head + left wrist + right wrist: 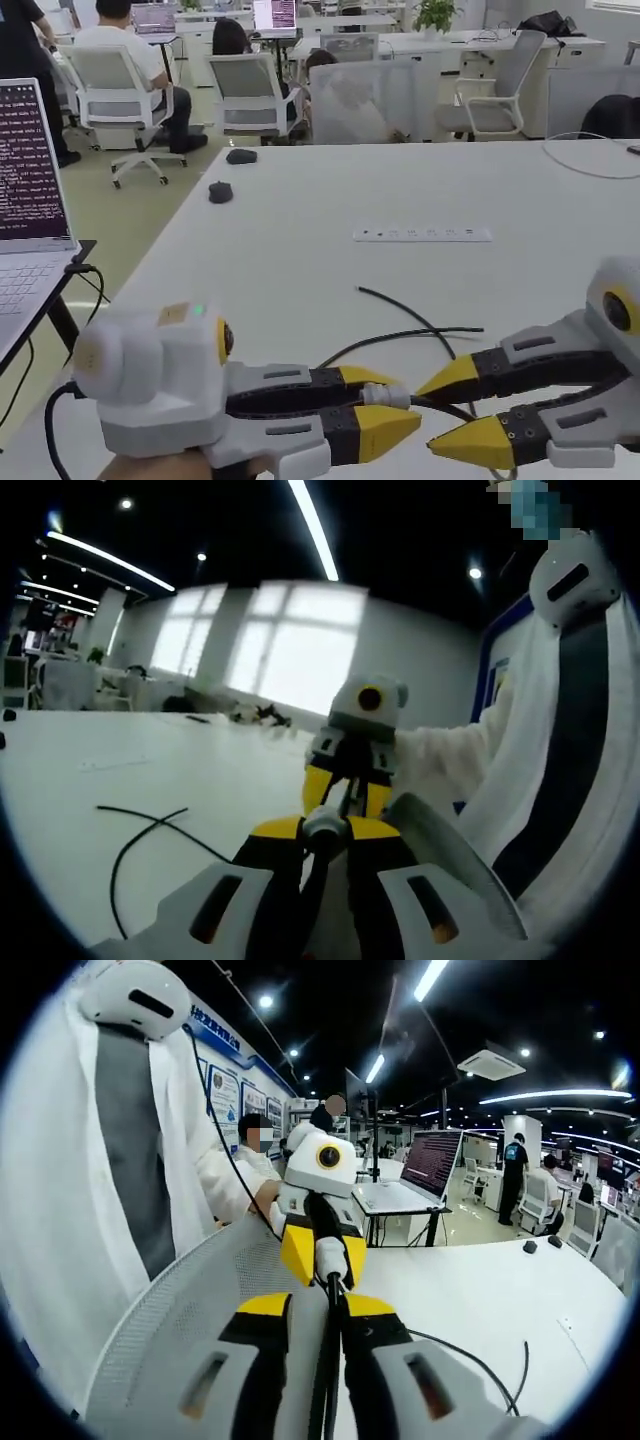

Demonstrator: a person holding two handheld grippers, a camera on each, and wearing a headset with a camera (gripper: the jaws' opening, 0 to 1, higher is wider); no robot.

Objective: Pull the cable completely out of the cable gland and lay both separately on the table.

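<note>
White cable gland (385,395) sits clamped in our left gripper (405,400). At its 3 o'clock, our right gripper (424,420) pinches the black cable (435,332), which loops over the tabletop (300,260) toward 12 o'clock. We cannot read the laptop (30,170) text.

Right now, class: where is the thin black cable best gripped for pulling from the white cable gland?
Likely where the thin black cable leaves the white cable gland straight, coming from opposite the left gripper, so pulling follows the gland's axis.
</note>
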